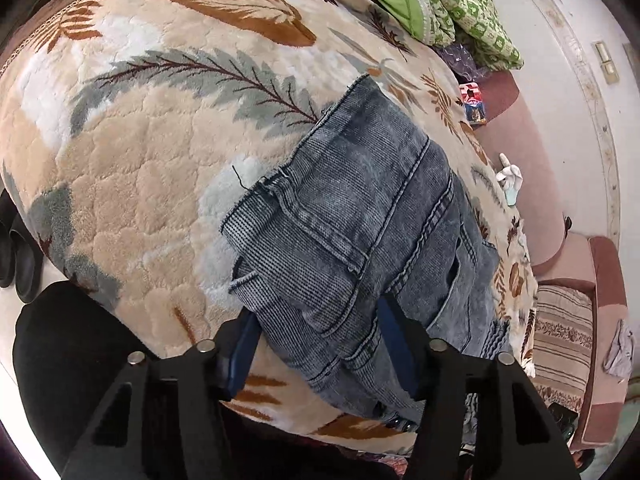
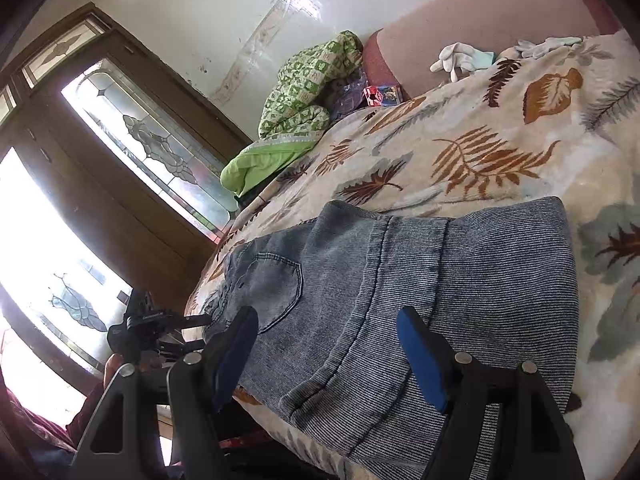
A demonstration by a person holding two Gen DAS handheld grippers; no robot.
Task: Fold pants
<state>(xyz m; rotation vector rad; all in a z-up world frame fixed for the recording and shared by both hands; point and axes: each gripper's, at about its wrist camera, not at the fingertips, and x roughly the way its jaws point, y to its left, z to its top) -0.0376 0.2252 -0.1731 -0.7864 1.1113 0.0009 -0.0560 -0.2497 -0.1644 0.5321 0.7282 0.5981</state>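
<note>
The plush cream leaf-patterned blanket (image 1: 140, 184) carries the folded grey-blue ribbed denim pants (image 1: 352, 232), lying toward four o'clock. Both tongs, left gripper (image 1: 320, 340) and right gripper (image 2: 328, 344), stand released astride the near edge; each should pinch all layers evenly before folding.

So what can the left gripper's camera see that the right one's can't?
Only the left wrist view shows black shoes on the floor and a striped cushion beside the bed. Only the right wrist view shows the big stained-glass window, and the left gripper itself near the pants' waist end. Both show the folded grey-blue pants on the leaf-pattern blanket, the green quilt, and open blue-padded fingers over the denim.
</note>
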